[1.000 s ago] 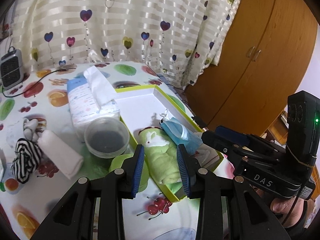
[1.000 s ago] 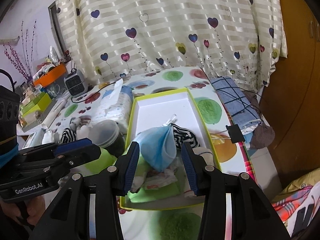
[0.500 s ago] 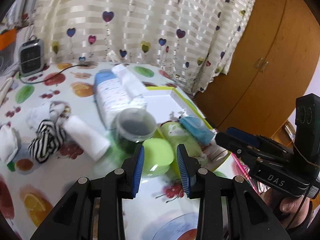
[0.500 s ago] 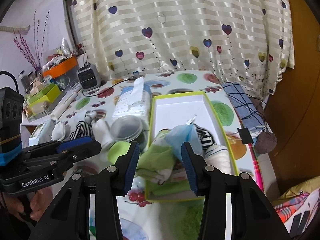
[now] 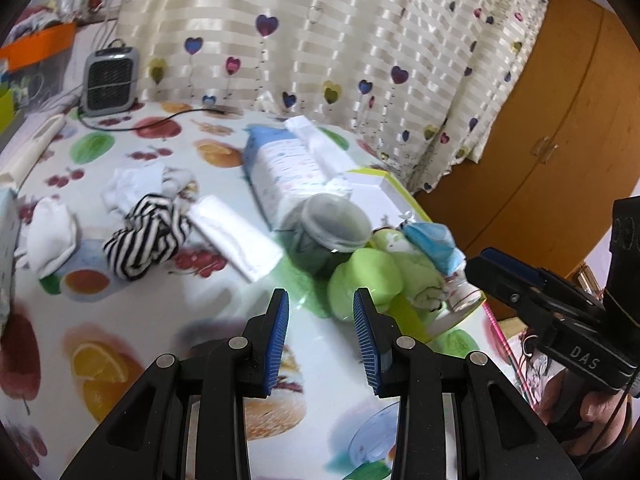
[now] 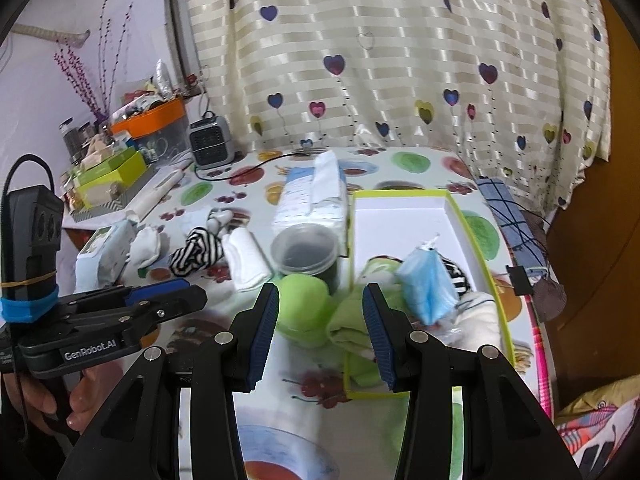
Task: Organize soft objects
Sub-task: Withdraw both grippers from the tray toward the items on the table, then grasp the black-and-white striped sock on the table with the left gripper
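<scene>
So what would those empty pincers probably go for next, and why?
Probably the left gripper reaches for the striped sock: both grippers are open and empty, it lies loose on the table, and the box has room.

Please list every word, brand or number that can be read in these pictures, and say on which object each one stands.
"DAS": on the body of the right tongs, left wrist view.
"GenRobot.AI": on the body of the left tongs, right wrist view.
Print on the tissue pack: too small and blurred to read.
</scene>
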{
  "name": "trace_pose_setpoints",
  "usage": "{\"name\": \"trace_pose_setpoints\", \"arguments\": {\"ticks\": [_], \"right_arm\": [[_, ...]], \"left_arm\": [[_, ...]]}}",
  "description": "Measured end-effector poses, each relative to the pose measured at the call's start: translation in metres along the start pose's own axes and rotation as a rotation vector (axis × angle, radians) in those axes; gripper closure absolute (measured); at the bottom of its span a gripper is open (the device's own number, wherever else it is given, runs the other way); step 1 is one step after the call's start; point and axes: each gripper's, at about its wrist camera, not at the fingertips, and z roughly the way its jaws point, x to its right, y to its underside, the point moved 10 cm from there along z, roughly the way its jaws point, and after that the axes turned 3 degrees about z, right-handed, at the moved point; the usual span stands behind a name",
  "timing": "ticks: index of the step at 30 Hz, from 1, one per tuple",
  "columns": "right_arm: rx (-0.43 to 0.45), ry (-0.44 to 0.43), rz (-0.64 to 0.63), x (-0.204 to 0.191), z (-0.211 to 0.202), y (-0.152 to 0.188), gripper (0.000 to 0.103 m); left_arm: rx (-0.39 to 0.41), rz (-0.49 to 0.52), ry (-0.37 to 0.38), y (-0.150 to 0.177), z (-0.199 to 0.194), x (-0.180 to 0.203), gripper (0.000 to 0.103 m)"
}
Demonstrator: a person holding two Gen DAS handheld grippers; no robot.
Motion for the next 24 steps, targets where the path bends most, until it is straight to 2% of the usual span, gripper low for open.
{"name": "trace_pose_setpoints", "arguments": {"ticks": [7, 13, 18, 24], "right_arm": [[-0.005, -0.051, -0.015, -0.015, 0.004, 0.002, 0.058], [-0.011, -0.091, -0.047, -0.031, 0.009, 0.001, 0.058], [-0.013, -0.108, -0.072, -0.04, 0.013, -0.001, 0.058], [-0.028, -0.121, -0.089, -0.048, 0.025, -0.004, 0.058]], "left_arm": [[-0.008, -0.039, -0.048, 0.008, -0.006, -0.027, 0.071], [-0.003, -0.057, -0.107, 0.001, -0.005, -0.055, 0.071], [0.013, -0.061, -0.179, -0.015, 0.002, -0.089, 0.059], [0.011, -0.05, -0.245, -0.029, 0.017, -0.12, 0.053]]}}
